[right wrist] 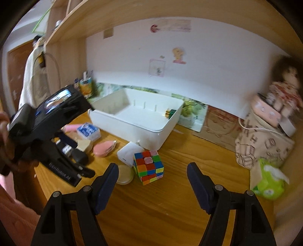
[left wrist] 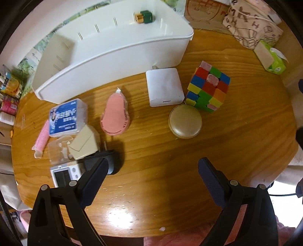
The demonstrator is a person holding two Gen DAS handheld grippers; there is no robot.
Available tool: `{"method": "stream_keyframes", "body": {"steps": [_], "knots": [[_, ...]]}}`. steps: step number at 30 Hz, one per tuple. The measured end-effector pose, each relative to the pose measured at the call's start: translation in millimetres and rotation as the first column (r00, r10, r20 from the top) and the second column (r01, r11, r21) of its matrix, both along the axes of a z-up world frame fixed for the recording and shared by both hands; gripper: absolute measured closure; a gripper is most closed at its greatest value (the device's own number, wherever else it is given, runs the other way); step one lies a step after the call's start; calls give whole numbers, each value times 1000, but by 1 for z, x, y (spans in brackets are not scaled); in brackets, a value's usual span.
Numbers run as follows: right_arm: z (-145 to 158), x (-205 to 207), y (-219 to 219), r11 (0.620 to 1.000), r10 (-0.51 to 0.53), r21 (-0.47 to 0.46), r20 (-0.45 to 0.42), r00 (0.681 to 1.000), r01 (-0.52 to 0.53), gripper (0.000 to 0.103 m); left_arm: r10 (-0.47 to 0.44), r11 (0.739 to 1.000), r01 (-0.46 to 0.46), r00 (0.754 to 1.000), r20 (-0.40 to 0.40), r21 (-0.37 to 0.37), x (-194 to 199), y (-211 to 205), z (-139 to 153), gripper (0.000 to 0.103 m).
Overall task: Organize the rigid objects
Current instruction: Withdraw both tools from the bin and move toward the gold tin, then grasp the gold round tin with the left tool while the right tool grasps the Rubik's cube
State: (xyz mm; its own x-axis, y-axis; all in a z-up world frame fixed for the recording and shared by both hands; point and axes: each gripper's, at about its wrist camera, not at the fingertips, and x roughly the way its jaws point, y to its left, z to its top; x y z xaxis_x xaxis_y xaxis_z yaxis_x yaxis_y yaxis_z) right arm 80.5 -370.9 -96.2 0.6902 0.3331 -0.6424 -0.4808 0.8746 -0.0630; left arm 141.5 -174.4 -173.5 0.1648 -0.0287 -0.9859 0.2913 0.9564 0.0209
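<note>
A white bin (left wrist: 121,51) (right wrist: 132,121) stands at the back of the wooden desk with a small green and gold bottle (left wrist: 144,17) (right wrist: 169,113) inside. In front lie a white charger (left wrist: 163,87) (right wrist: 127,152), a colour cube (left wrist: 208,89) (right wrist: 148,166), a round gold tin (left wrist: 184,121) (right wrist: 125,174), a pink correction tape (left wrist: 114,117) (right wrist: 103,148), a blue-labelled box (left wrist: 65,118) (right wrist: 88,131), a beige plug (left wrist: 85,143) and a black adapter (left wrist: 108,162) (right wrist: 80,156). My left gripper (left wrist: 151,166) is open above the desk, empty. My right gripper (right wrist: 151,172) is open, empty, near the cube.
A pink roll (left wrist: 41,138), a clear blister pack (left wrist: 58,151) and a small white device (left wrist: 65,175) lie at the left. A patterned bag (right wrist: 263,143), a green tissue pack (right wrist: 269,181) and a doll (right wrist: 284,85) stand at the right. Cartons (right wrist: 86,87) stand at back left.
</note>
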Motion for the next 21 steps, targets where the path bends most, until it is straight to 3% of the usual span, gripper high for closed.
{"method": "stream_keyframes", "body": {"steps": [8, 21], "knots": [[-22, 35, -11, 996, 89, 22, -93, 992, -87, 27, 50, 999, -52, 992, -114, -15, 20, -18, -25, 6], [-65, 73, -9, 981, 191, 73, -211, 959, -180, 25, 99, 995, -97, 980, -175, 23, 50, -33, -52, 6]]}}
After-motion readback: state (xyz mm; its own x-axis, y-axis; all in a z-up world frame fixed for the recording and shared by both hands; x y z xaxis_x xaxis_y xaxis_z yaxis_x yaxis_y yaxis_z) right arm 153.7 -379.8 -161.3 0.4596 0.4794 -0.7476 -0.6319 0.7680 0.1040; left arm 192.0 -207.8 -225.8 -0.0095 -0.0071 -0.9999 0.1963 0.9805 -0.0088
